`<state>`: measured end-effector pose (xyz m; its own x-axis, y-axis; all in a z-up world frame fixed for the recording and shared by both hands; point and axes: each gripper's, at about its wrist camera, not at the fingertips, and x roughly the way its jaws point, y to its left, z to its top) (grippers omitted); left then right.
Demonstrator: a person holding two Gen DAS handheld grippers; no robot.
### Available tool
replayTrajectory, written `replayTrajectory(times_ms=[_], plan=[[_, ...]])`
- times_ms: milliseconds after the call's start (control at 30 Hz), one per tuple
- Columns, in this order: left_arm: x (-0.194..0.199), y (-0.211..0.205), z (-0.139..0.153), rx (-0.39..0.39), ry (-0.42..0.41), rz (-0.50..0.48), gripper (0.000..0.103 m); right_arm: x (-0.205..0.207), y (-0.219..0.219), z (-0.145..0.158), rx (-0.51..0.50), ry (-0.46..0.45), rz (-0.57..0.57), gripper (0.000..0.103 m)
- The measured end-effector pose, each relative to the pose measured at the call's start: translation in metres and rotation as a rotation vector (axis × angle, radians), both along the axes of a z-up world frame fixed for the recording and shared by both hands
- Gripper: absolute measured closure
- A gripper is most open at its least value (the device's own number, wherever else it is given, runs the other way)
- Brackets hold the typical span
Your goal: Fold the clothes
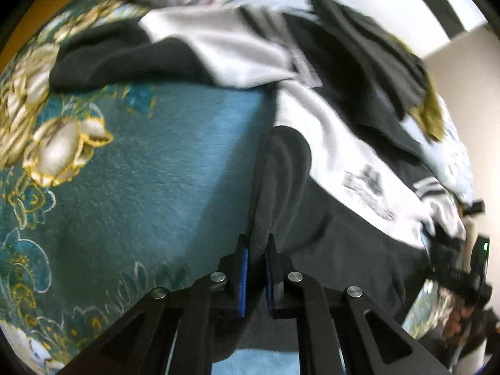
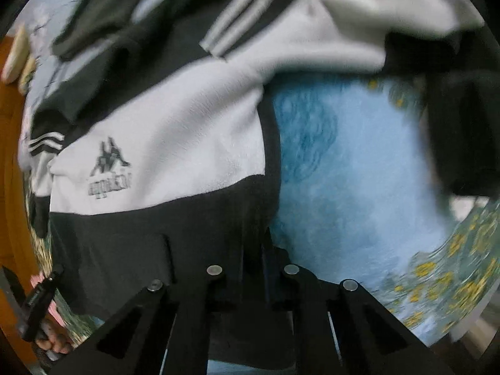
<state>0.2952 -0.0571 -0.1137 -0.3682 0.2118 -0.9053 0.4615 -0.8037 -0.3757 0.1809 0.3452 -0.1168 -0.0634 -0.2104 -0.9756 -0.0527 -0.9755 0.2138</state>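
Both grippers' jaws pinch the sweatshirt point(image 2: 175, 143) hem (black-and-white fleece).

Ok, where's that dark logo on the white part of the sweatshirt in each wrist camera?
Left wrist view: the logo sits right of centre, blurred, on the white panel of the sweatshirt.
Right wrist view: the logo sits left of centre on the white panel.
Shared landmark: the blue floral blanket lying beside the sweatshirt's dark edge.

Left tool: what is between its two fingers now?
The black hem of the black-and-white sweatshirt sits pinched in the left tool, shown in the left wrist view.
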Motion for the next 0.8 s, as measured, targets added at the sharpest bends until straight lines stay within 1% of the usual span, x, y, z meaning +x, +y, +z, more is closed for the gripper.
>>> replayTrajectory(times_ms=[67,167,233,267,300,333,400,433,467,533,600,700,733,767,800], plan=[[0.013,0.008,0.017,0.040,0.044,-0.024,0.094,0.004,0.005,0.022,0.006,0.060,0.030,0.095],[0.032,0.033,0.037,0.041,0.078,-0.104,0.094,0.012,0.017,0.059,0.024,0.146,0.069,0.095],[0.044,0.041,0.031,0.035,0.048,-0.157,0.094,0.017,0.025,0.076,0.080,0.181,0.080,0.095],[0.047,0.043,0.022,0.022,0.026,-0.162,0.094,0.015,0.033,0.078,0.098,0.174,0.083,0.095],[0.051,0.045,0.005,0.018,-0.012,-0.154,0.094,0.015,0.035,0.074,0.096,0.156,0.076,0.095],[0.053,0.044,-0.009,0.036,-0.036,-0.136,0.094,0.015,0.037,0.069,0.092,0.137,0.068,0.095],[0.054,0.041,-0.028,0.084,-0.065,-0.095,0.094,0.016,0.039,0.058,0.082,0.098,0.052,0.095],[0.054,0.039,-0.034,0.100,-0.068,-0.072,0.094,0.016,0.041,0.053,0.077,0.079,0.044,0.095],[0.054,0.041,-0.035,0.110,-0.066,-0.062,0.094,0.017,0.042,0.048,0.073,0.060,0.036,0.095],[0.054,0.034,-0.032,0.163,-0.041,-0.050,0.094,0.018,0.045,0.038,0.063,0.021,0.019,0.095],[0.057,0.021,-0.025,0.206,0.005,-0.019,0.090,0.016,0.045,0.039,0.056,0.013,0.017,0.095],[0.062,0.000,-0.015,0.271,0.073,0.028,0.088,0.018,0.045,0.044,0.036,0.015,0.011,0.094],[0.064,-0.007,-0.011,0.292,0.095,0.044,0.082,0.018,0.049,0.042,0.017,0.020,0.003,0.093],[0.063,-0.019,-0.011,0.294,0.115,0.088,0.077,0.018,0.048,0.048,-0.003,0.028,-0.004,0.091],[0.062,-0.032,-0.012,0.288,0.132,0.142,0.065,0.019,0.049,0.054,-0.016,0.048,-0.017,0.086]])
